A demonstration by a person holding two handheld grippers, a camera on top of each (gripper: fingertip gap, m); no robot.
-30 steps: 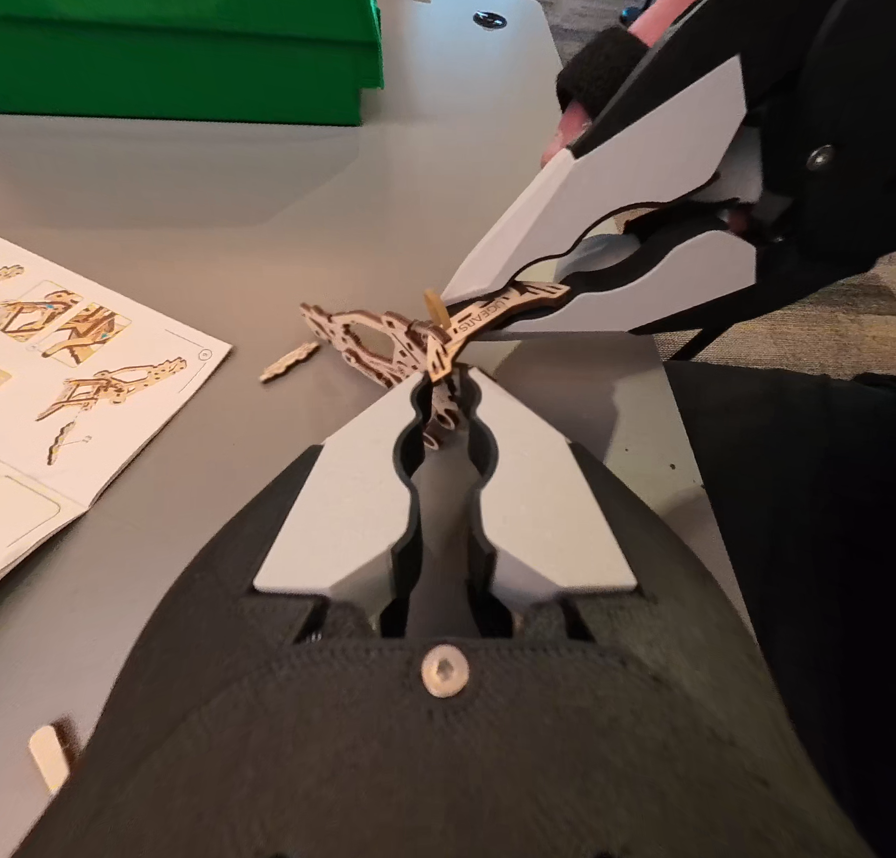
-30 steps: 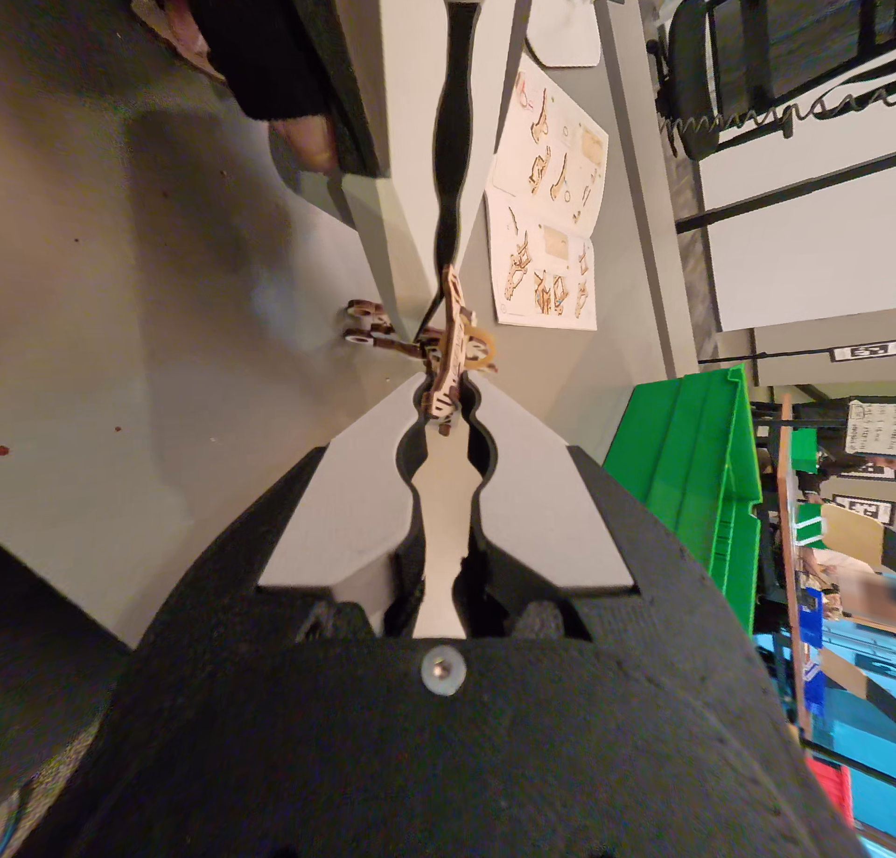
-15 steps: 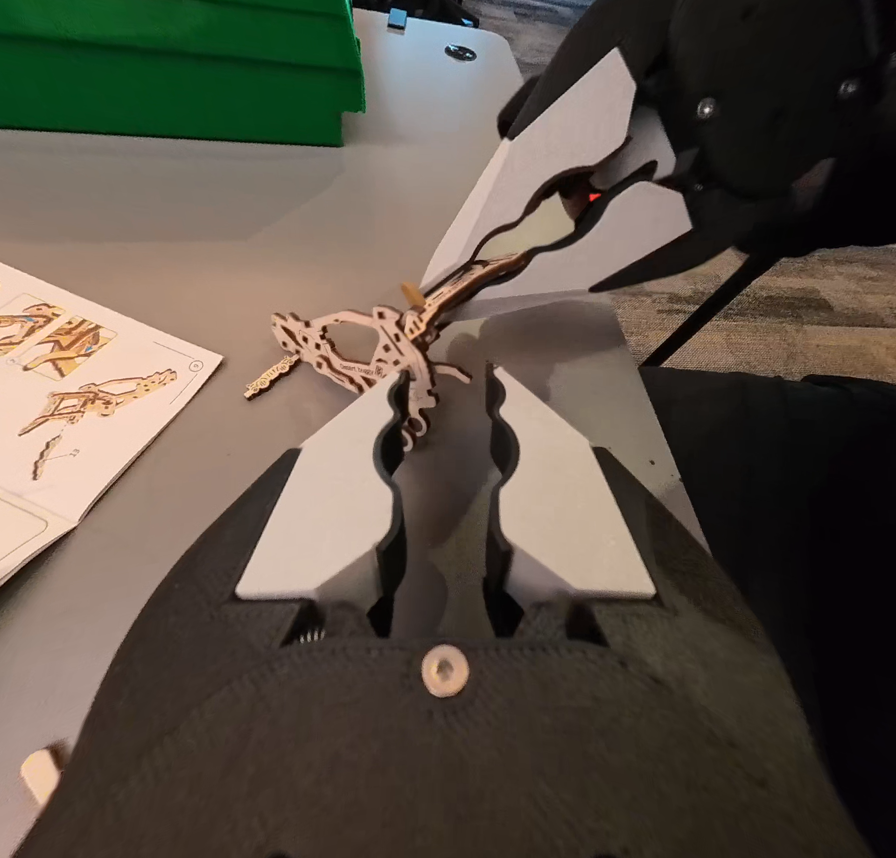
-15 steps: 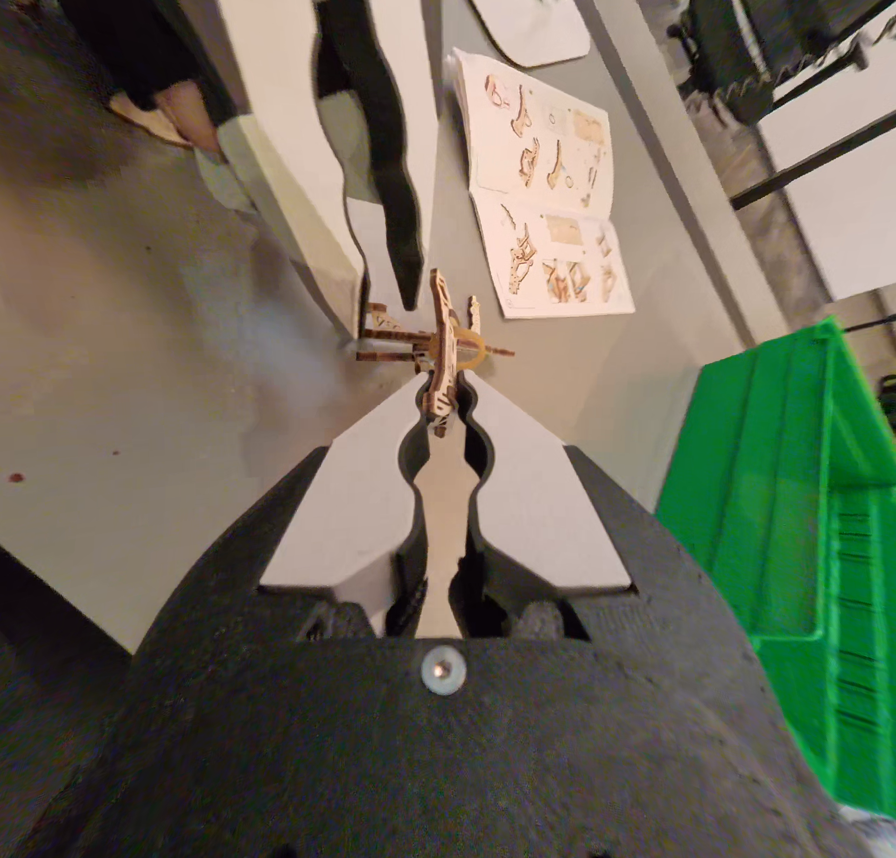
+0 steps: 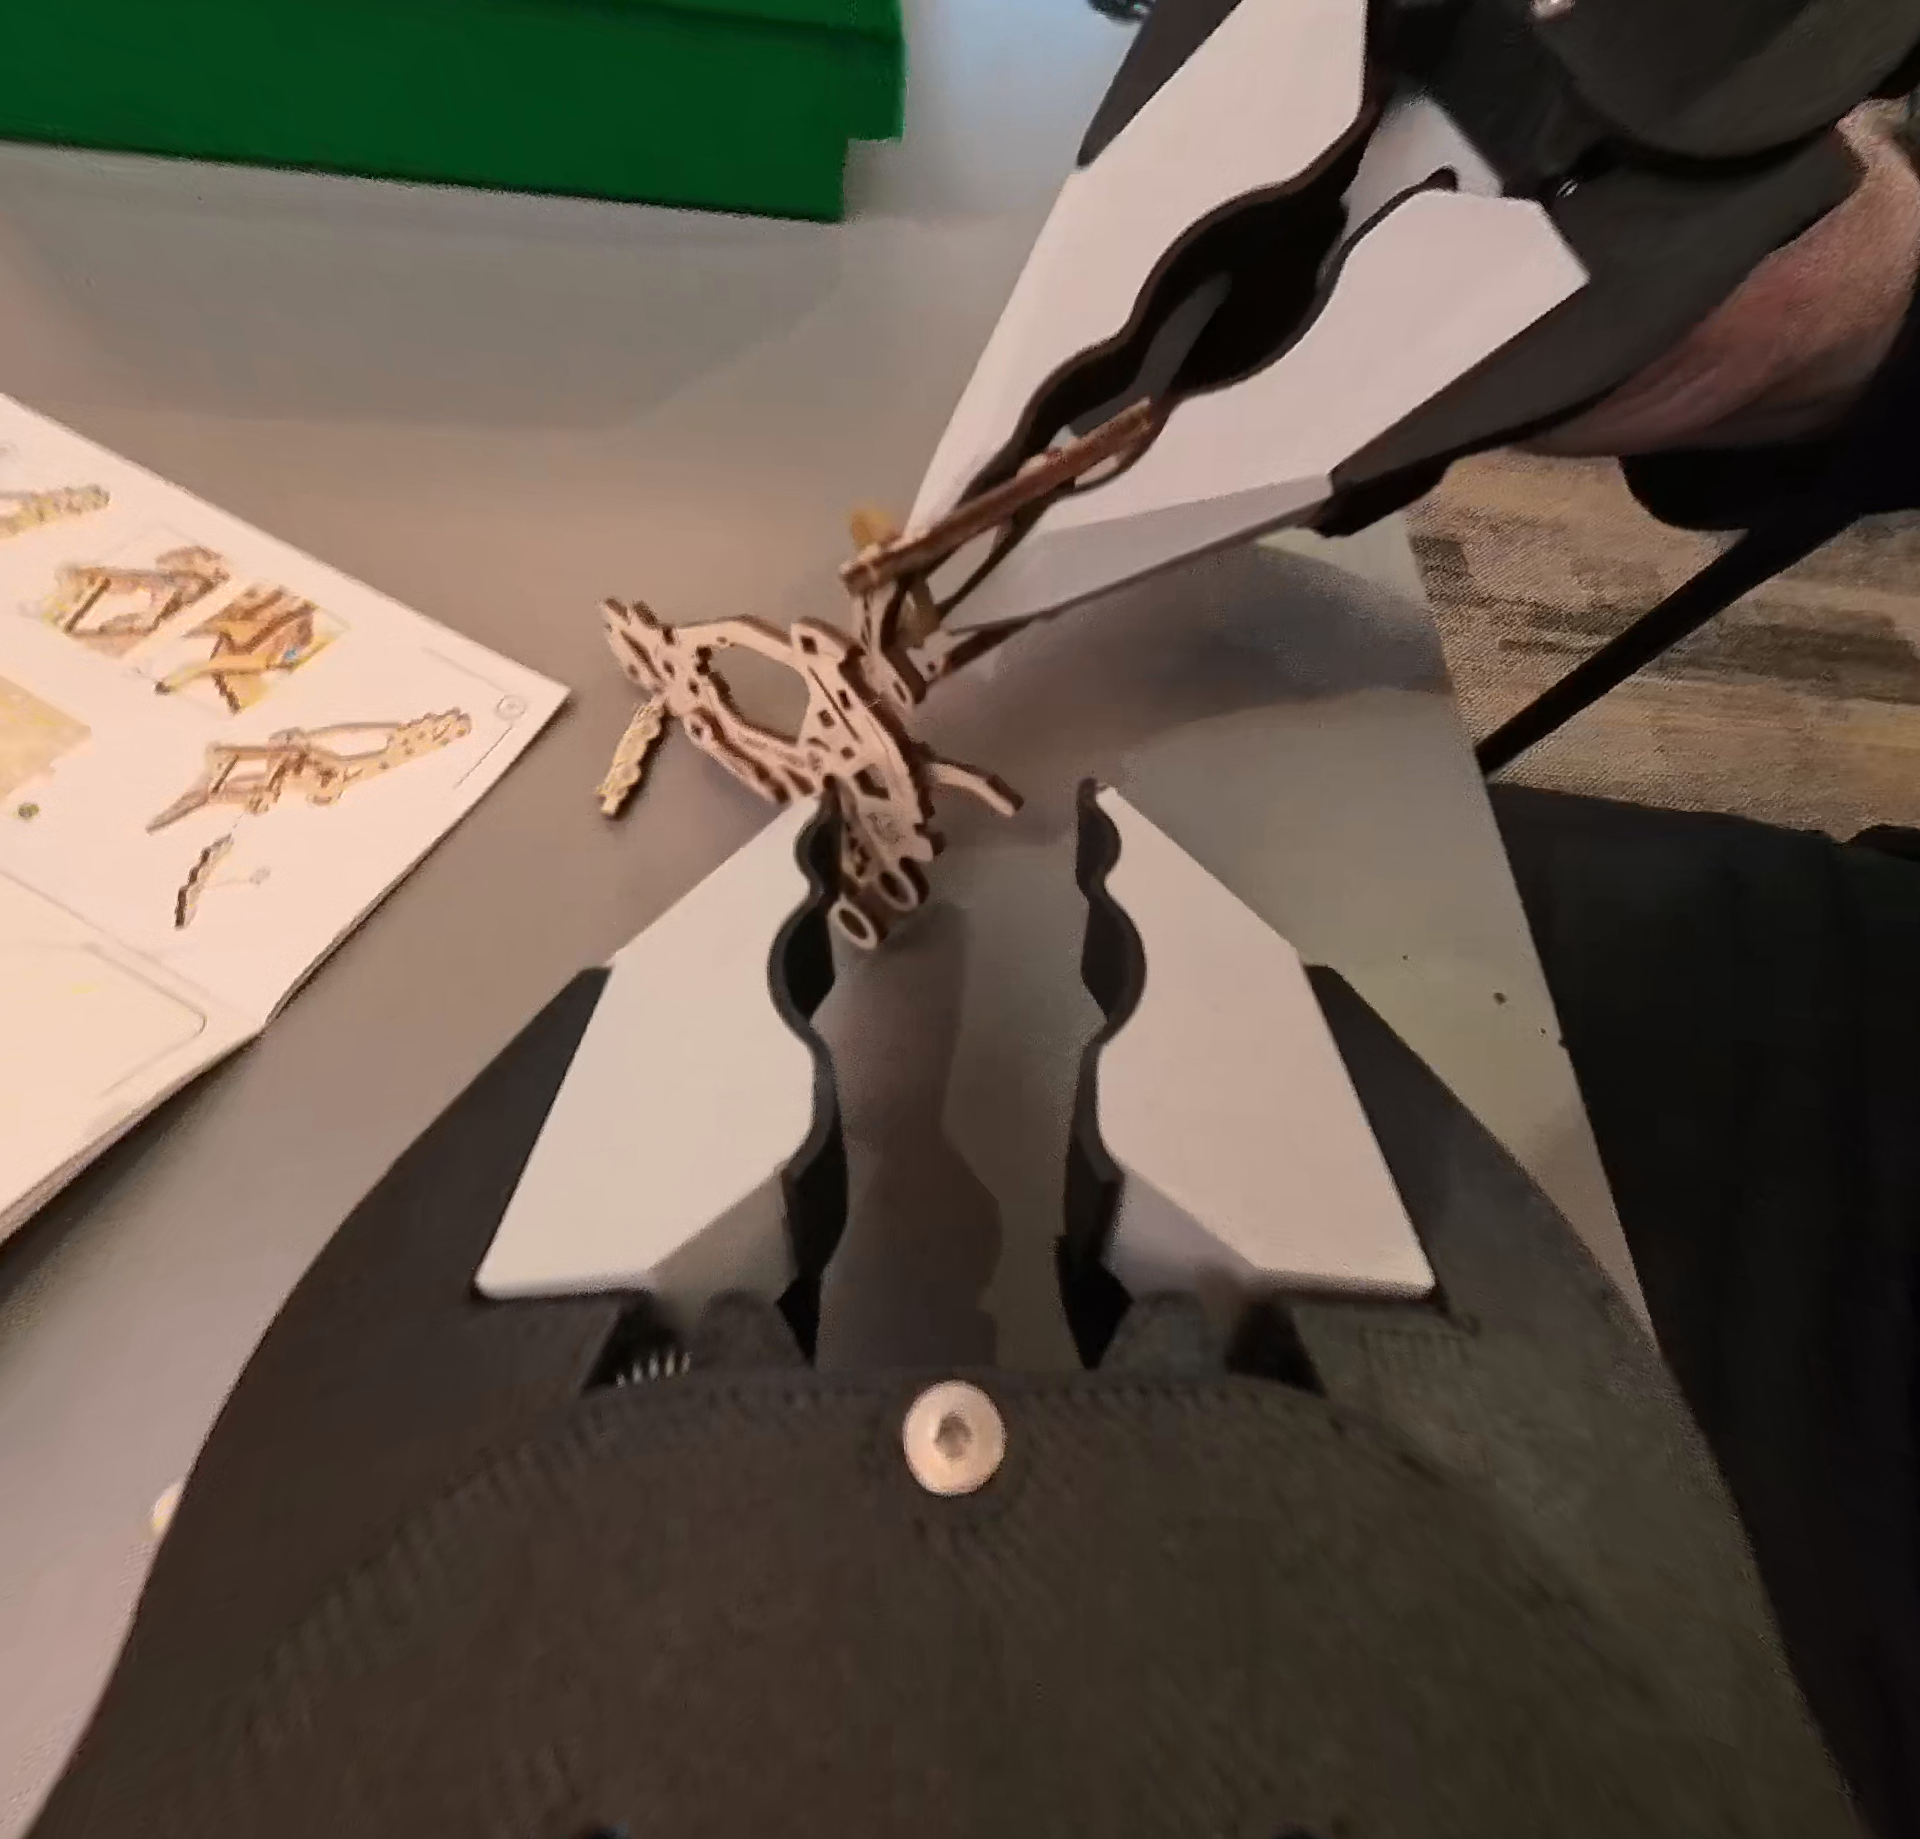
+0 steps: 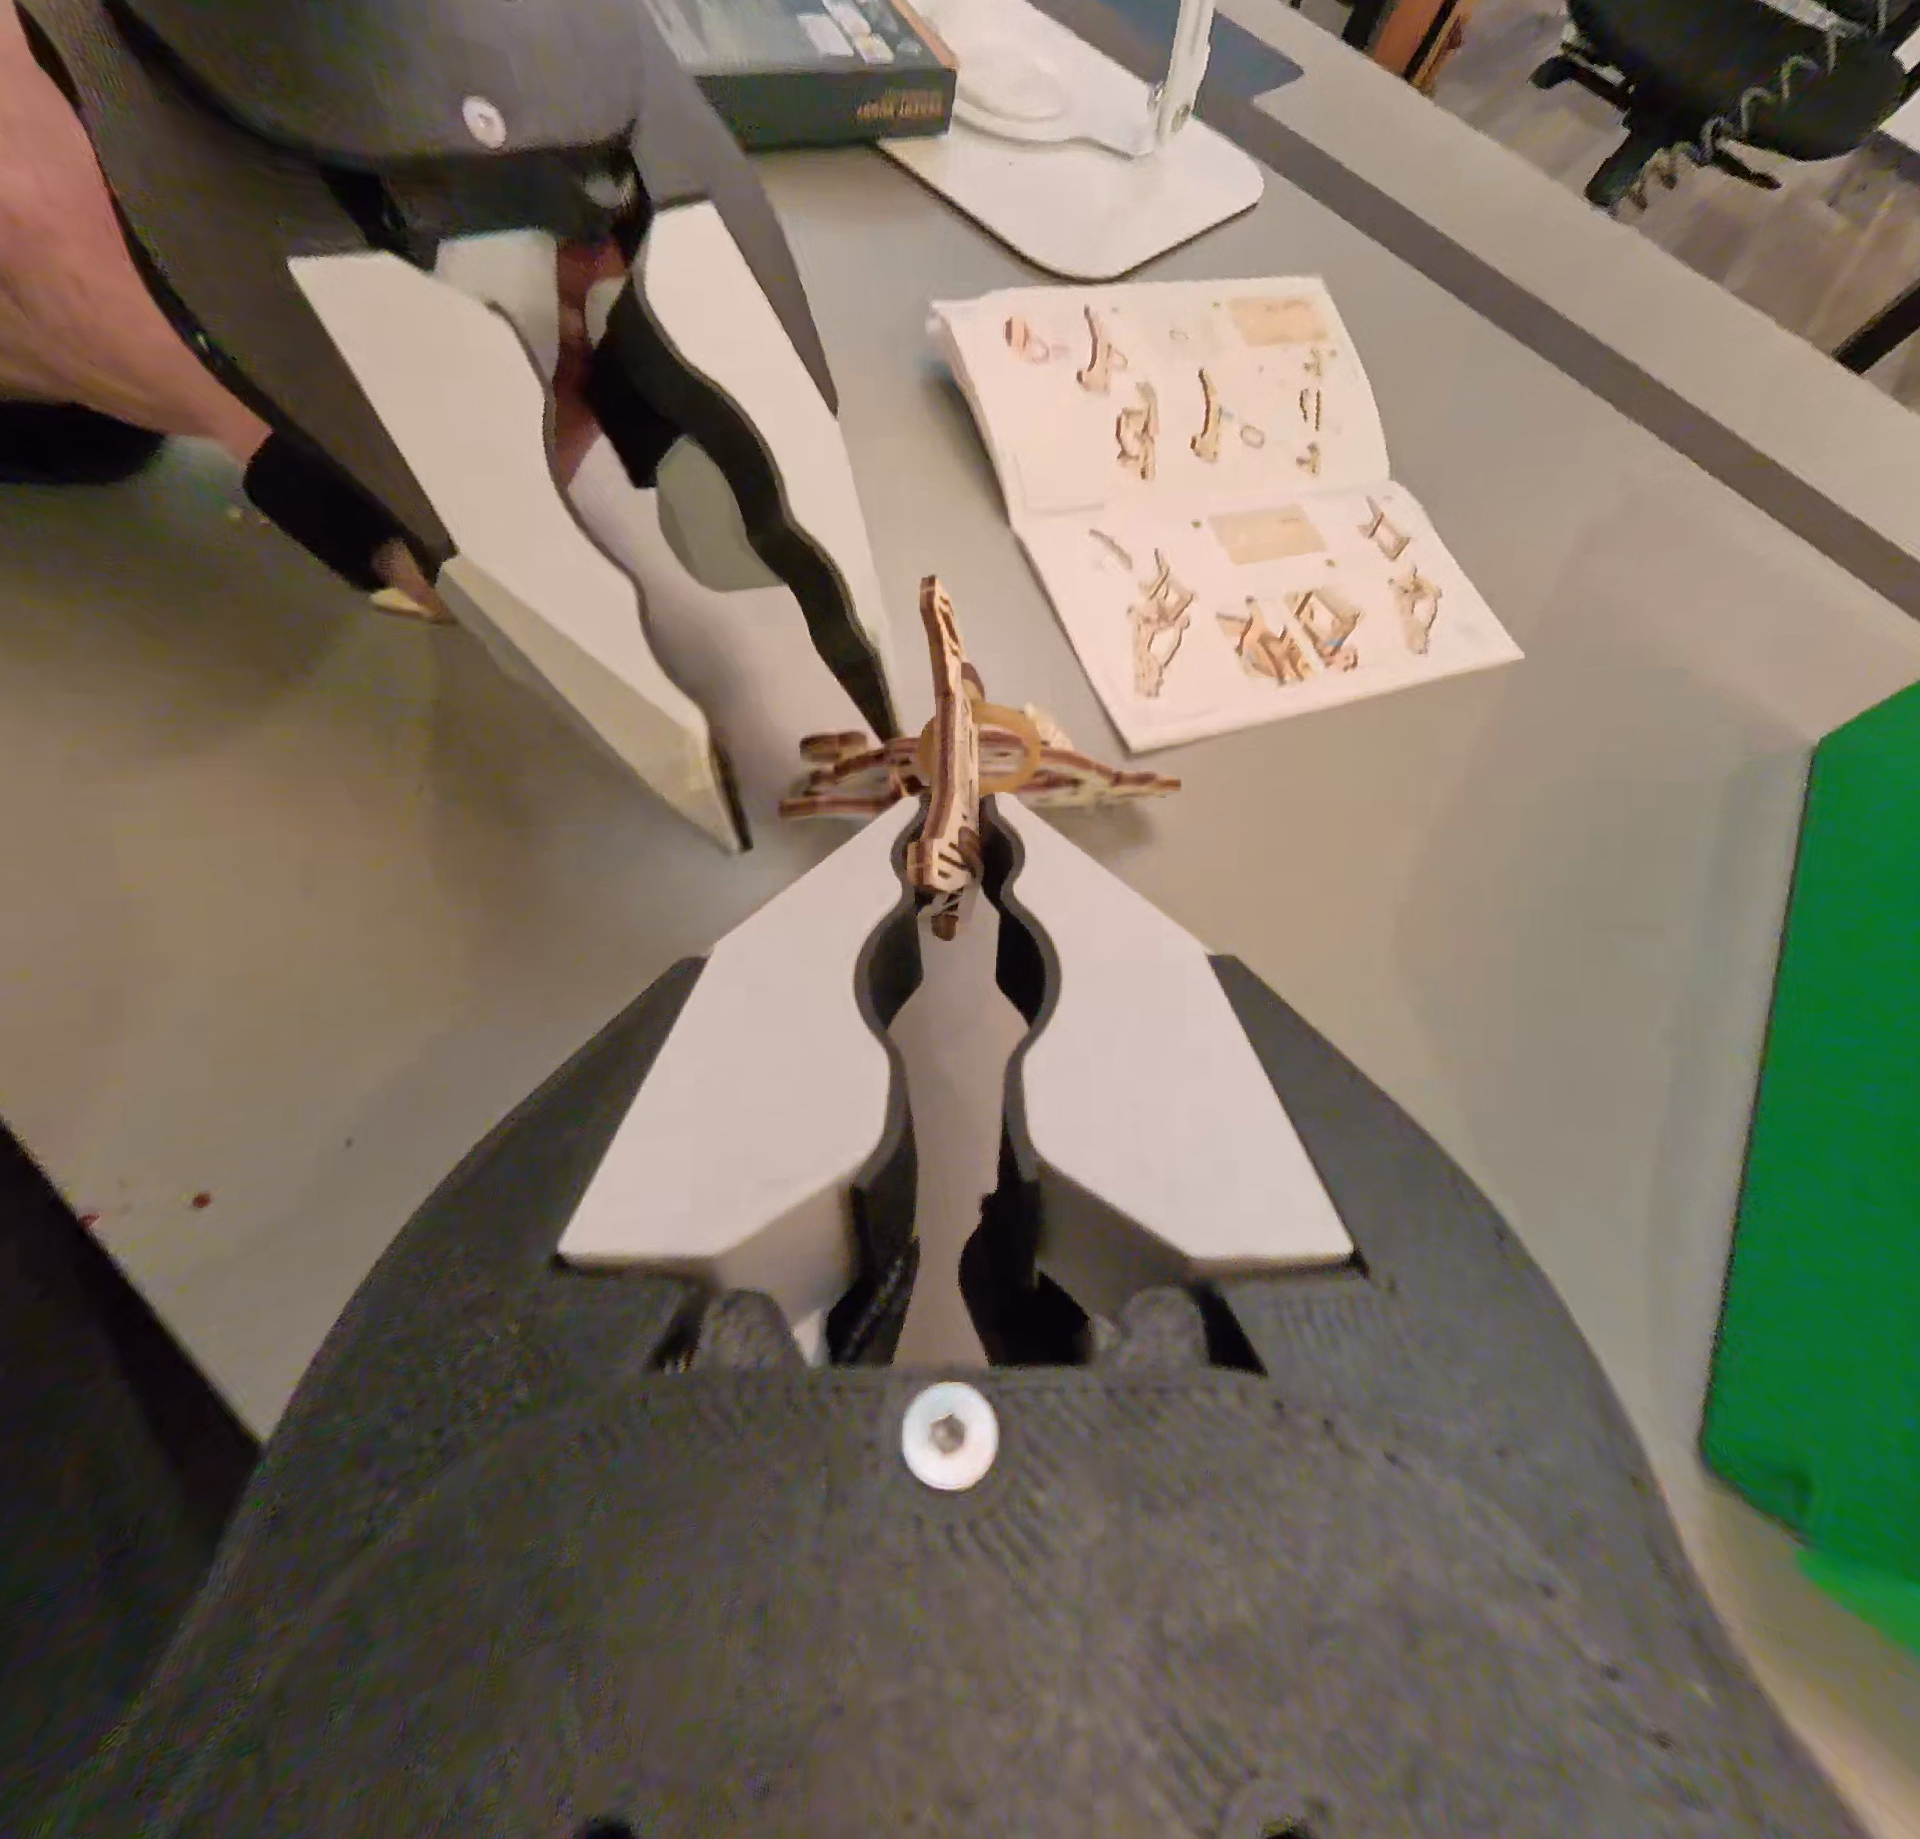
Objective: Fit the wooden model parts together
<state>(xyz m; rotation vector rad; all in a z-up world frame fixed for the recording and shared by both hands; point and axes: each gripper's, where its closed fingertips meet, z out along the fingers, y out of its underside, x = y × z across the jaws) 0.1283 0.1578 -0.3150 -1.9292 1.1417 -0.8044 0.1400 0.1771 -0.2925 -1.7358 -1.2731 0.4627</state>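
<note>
The wooden model (image 5: 790,709), a flat laser-cut frame with a thin arm crossing it, hangs just above the grey table (image 5: 520,335). My right gripper (image 6: 951,813) is shut on the arm's end; it also shows in the left wrist view (image 5: 914,574), coming in from the upper right. A tan rubber ring (image 6: 1003,750) sits on the arm. My left gripper (image 5: 951,802) is open, the model's lower end close to its left fingertip (image 5: 810,833). In the right wrist view the left gripper (image 6: 805,781) stands open just left of the model. A small loose wooden strip (image 5: 629,761) lies on the table.
An open instruction booklet (image 6: 1247,501) lies to the left of the model. Green bins (image 5: 447,54) stand at the back. A dark box (image 6: 800,44) and a white stand base (image 6: 1091,179) sit at the far end. The table edge (image 5: 1496,958) runs close on the right. Both grippers' tips are close together, under 4 cm apart.
My left gripper, shut on the model a second ago, has opened and let it go. My right gripper keeps the model and has turned it towards level.
</note>
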